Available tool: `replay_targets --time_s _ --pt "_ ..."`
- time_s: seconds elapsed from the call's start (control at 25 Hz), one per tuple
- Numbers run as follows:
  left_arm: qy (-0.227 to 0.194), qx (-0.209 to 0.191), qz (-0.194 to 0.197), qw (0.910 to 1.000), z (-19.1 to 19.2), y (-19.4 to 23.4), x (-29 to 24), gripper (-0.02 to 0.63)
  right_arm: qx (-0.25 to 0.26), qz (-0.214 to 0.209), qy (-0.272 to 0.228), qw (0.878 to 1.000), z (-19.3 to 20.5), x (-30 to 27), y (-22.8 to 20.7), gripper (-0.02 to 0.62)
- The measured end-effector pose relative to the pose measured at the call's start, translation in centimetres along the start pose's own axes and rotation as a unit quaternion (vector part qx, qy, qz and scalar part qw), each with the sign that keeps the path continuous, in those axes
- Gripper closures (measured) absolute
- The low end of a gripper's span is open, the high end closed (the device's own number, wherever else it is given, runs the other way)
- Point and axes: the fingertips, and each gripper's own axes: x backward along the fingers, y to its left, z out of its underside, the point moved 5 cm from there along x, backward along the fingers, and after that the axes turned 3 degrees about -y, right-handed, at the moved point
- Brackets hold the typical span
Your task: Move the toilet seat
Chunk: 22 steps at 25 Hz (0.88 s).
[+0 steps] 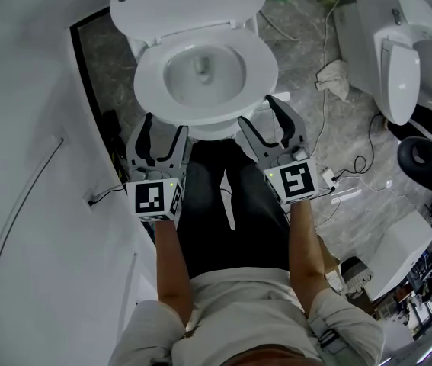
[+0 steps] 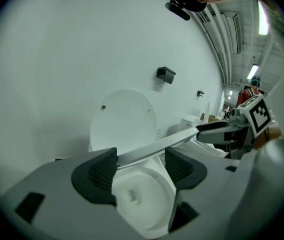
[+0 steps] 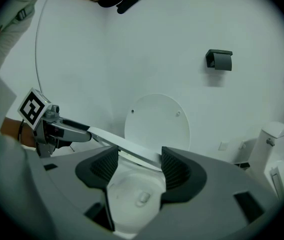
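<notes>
The white toilet seat (image 1: 148,90) rings the bowl (image 1: 200,71), and the lid (image 1: 189,2) stands up behind it. My left gripper (image 1: 165,124) sits at the seat's front left and my right gripper (image 1: 257,110) at its front right. In the left gripper view the seat's front edge (image 2: 157,145) is raised off the bowl (image 2: 139,199) and lies across my left gripper (image 2: 140,170), whose pads stand apart. The right gripper view shows the seat edge (image 3: 126,146) crossing my right gripper (image 3: 139,166) the same way. Neither pair of pads visibly pinches the seat.
A curved white wall (image 1: 25,128) runs close on the left. Other toilets (image 1: 398,59) stand at the right, with a rag (image 1: 334,78), cables and a black round object (image 1: 425,162) on the stone floor. A black paper holder (image 3: 219,60) hangs on the wall. The person's legs (image 1: 223,204) are right behind the grippers.
</notes>
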Motion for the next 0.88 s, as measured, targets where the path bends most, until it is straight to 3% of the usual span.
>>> replay_targets --time_s 0.88 --pt "-0.007 0.016 -0.008 0.9998 -4.2 1.8 -2.2 0.307 0.002 0.01 -0.007 1.0 -3.7 -2.4 -2.1 0.327"
